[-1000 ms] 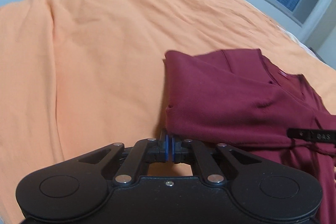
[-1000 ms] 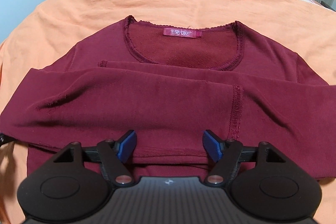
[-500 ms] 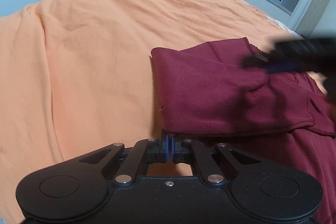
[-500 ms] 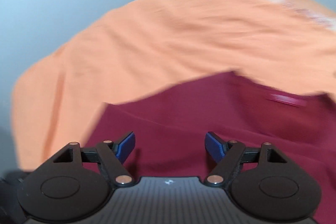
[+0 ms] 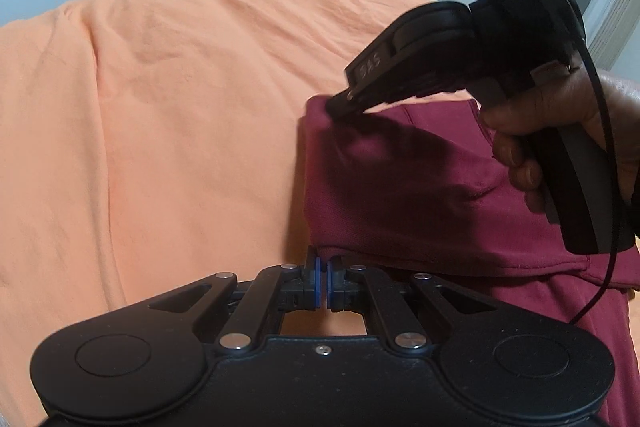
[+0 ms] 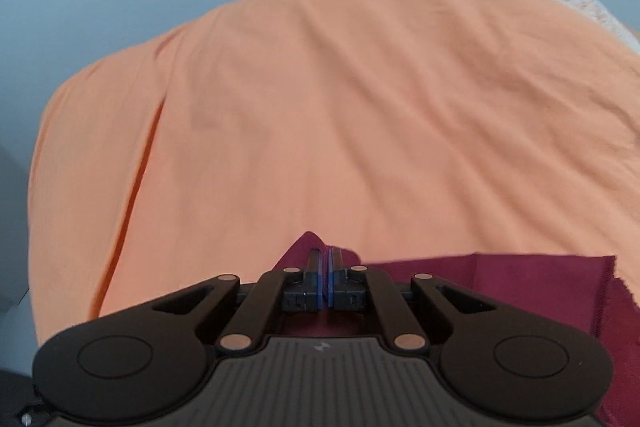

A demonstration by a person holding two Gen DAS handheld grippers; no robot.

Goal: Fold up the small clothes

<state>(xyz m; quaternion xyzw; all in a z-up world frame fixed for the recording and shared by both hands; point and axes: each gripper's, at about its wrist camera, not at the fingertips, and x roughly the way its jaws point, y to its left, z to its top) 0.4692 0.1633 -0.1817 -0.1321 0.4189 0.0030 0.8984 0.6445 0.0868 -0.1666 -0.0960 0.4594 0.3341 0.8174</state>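
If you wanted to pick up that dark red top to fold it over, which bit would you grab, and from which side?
Grip the maroon top at its two corners along the folded side edge bordering the bare orange bedsheet. That edge is a firm, layered fold, and its corners stick out, so the fingers can pinch them. The right gripper comes down on the far corner; the left gripper is shut at the near one.

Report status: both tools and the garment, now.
Left tool shut on the maroon sweater's near corner. Right tool shut on its far corner. Sweater partly folded on the orange bedsheet. Nothing in the way.
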